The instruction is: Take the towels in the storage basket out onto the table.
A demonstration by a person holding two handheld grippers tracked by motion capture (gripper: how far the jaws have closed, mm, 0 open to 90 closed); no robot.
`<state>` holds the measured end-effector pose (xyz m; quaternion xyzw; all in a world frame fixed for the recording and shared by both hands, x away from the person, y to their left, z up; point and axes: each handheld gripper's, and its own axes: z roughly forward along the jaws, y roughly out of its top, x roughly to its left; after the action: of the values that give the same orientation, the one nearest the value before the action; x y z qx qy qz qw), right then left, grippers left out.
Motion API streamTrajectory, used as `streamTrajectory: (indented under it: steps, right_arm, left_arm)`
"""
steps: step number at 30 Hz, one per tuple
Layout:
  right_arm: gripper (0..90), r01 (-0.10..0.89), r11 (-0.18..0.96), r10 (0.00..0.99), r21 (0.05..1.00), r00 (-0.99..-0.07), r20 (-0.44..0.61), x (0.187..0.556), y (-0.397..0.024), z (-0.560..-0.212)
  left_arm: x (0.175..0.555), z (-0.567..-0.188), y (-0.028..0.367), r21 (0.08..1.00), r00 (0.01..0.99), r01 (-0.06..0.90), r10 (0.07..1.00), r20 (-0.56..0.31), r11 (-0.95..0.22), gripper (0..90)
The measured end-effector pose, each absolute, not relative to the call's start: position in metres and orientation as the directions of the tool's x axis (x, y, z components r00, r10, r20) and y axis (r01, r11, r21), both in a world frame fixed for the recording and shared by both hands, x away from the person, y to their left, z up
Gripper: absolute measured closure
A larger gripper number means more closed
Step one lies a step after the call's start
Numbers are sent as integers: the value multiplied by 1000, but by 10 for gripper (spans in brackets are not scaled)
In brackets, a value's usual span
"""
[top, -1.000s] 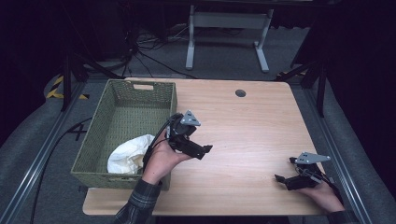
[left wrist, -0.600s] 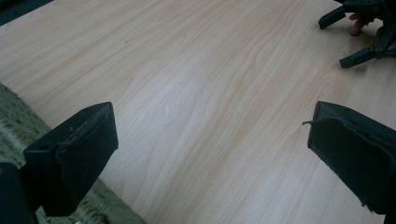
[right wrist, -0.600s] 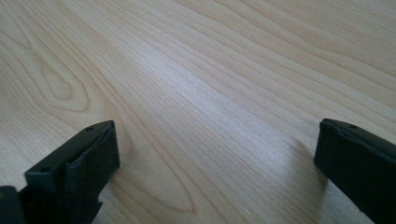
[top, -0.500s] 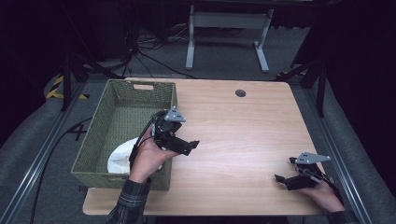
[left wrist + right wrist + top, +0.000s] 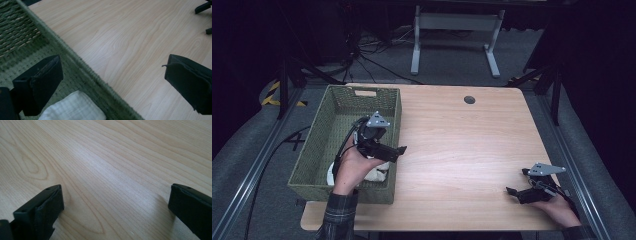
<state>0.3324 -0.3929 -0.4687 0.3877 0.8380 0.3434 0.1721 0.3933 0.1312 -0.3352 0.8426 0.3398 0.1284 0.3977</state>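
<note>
There is one table [image 5: 462, 145]. One green basket [image 5: 343, 107] sits on the table. One white cloth [image 5: 377, 172] lies inside the basket. Two grippers are here: one [image 5: 399, 150] at the basket, one [image 5: 515, 186] well apart from it.

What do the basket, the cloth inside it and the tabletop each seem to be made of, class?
Basket: green woven fibre, perhaps seagrass or paper cord; the plaited strands and matte corded rim show in the left gripper view.
Cloth: soft white fabric with a faint check, likely cotton.
Tabletop: light wood or wood-look laminate, with smooth grain and a slight sheen.
</note>
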Motion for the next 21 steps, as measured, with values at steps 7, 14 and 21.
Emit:
streamTrajectory:
  steps: [7,14,21]
  right_arm:
    - [3,532,463,768,709,-640,-22,332,-393,-469]
    - [3,532,463,768,709,-640,-22,332,-393,-469]
    - [3,532,463,768,709,-640,-22,332,-393,-469]
  left_arm:
    - [394,-335,152,754,717,477,697,-36,-452,22]
    - [395,-340,172,744,685,495,729,-16,-449,22]
    - [397,-348,185,711,659,535,752,-14,-456,22]
